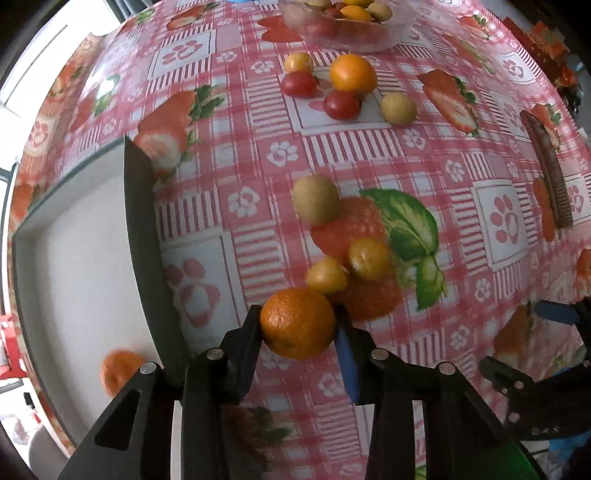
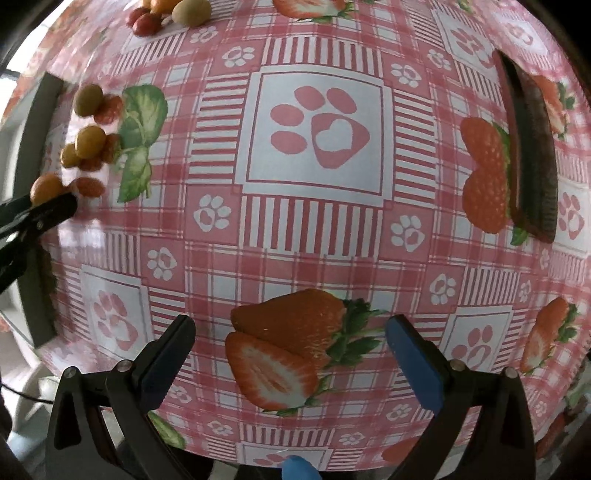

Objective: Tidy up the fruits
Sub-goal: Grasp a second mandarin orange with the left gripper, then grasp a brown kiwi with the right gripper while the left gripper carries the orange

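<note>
While the left tongs (image 1: 299, 328) pinch the orange (image 1: 297, 323) only across its widest part, the round, slick skin could squirt out if the grip slackens or the hand swings sharply. Furthest left of that held orange lies the white tray (image 1: 74, 266) with dark walls, where another orange (image 1: 120, 371) already sits, blurred, near the tray's near end; the raised wall stands between the held fruit and the tray floor, so a low carry might knock fruit against the rim and send it rolling off the surface (image 1: 424, 155). Just beyond the held orange sit two small yellow fruits (image 1: 327, 275) and a greenish one (image 1: 316, 199), close enough that a careless lift could nudge them. Further beyond, a second cluster of red, yellow and orange fruit (image 1: 352, 72) lies loose before a clear bowl (image 1: 343, 31). Right of the held orange, the right tongs (image 2: 291, 347) stand wide open over a printed strawberry, gripping nothing; a dark strip (image 2: 532, 147) rests to their far right.
</note>
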`<state>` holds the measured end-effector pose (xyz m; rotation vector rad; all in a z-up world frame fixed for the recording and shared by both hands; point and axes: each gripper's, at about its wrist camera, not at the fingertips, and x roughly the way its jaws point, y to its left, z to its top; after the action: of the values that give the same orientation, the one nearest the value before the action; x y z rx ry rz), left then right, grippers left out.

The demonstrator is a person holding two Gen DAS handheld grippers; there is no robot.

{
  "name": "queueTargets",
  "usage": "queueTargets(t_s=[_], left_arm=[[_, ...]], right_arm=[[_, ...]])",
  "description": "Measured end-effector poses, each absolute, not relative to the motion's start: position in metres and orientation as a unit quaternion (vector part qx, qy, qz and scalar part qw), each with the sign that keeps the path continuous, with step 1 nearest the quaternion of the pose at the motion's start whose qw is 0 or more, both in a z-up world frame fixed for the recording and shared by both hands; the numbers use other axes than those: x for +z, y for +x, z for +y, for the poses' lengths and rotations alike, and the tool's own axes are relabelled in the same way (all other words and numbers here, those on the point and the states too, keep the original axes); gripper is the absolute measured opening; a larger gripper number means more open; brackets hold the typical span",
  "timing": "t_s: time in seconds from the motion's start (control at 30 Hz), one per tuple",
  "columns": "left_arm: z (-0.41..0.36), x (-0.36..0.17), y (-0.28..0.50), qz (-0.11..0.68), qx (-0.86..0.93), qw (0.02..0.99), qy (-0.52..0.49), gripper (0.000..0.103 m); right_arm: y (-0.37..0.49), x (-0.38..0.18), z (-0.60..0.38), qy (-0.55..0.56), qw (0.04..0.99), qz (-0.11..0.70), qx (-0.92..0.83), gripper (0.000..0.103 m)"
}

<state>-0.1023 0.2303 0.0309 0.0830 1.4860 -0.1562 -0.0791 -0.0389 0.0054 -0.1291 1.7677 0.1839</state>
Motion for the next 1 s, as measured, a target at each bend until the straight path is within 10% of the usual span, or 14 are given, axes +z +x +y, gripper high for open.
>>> queueTargets(t_s=[0.63,1.0], left_arm=[[0.253,0.076,-0.188,0.659,-0.069,0.748,-0.039,0.039],[0.296,0.106,-0.192,0.643,-0.043,0.762,-0.064,0.039]], right_arm=[[-0.048,0.026,0.057,-0.078,0.668,0.725,0.149,0.101],[0.011,0.053,0.14,-0.037,0.694,0.697,0.176,0.079]])
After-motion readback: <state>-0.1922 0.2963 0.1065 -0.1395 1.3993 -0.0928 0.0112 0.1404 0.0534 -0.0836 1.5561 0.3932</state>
